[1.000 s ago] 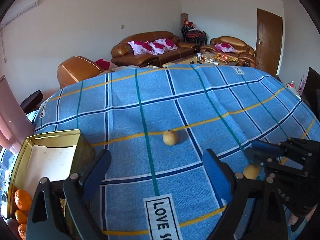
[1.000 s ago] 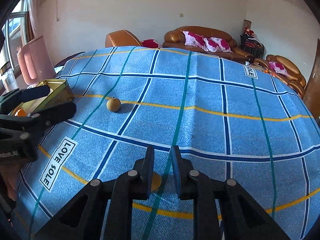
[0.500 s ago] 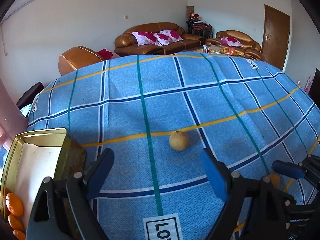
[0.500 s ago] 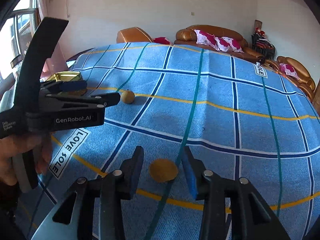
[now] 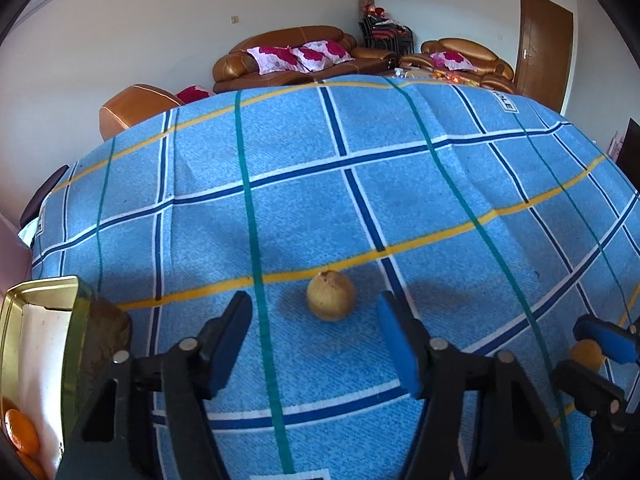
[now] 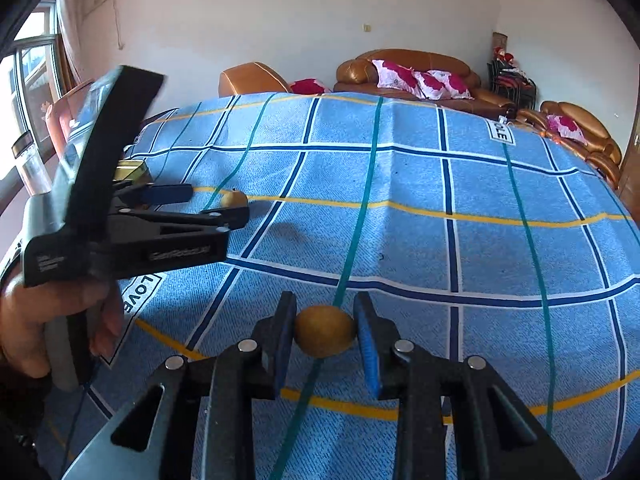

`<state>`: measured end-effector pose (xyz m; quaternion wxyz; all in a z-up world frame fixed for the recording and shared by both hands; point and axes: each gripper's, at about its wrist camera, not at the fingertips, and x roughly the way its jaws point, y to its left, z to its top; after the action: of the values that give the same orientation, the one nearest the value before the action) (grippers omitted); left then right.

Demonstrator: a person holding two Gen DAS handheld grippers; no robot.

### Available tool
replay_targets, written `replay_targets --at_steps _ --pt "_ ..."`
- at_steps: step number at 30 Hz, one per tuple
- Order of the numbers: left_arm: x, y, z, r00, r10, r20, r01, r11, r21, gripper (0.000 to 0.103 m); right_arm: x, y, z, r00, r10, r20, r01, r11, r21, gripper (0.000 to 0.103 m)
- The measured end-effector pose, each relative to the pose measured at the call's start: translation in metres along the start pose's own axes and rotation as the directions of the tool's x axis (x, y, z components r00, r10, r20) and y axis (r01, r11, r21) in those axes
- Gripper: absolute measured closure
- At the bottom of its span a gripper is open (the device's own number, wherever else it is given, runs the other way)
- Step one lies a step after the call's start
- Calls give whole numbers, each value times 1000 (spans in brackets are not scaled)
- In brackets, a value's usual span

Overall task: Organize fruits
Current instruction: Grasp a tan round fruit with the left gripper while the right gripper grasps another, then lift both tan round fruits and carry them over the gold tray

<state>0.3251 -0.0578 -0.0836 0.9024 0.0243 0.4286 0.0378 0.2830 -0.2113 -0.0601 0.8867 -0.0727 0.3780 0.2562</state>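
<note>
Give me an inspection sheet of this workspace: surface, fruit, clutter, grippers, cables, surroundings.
Surface: blue checked cloth, lightly creased.
Job's things: yellow fruit and brown fruit on the cloth; gold tin at the left edge, oranges inside.
Clutter: nothing seen.
Grippers: left gripper jaws closing, yellow fruit between them, pads not touching it; right gripper jaws closing, pads against the brown fruit.
Cables: nothing seen.
Surroundings: brown sofas with pink cushions, wooden door, window.
</note>
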Motion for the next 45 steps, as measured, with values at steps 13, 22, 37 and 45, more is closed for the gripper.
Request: replay_targets --at_steps 13,22,37,45 --pt "-16 -7 -16 996 -88 -1 88 995 41 76 -14 1 0 995 -2 95 2 1000 -2 72" --pt "-62 7 -57 985 -167 51 163 984 64 76 -34 14 -4 981 -22 195 27 999 -20 72" --pt "-127 29 -105 958 -182 222 168 983 80 76 -48 72 -16 970 22 243 -8 998 -57 71" --pt "-152 38 -118 932 -161 325 141 987 82 76 -56 89 -22 960 7 281 14 997 -70 71"
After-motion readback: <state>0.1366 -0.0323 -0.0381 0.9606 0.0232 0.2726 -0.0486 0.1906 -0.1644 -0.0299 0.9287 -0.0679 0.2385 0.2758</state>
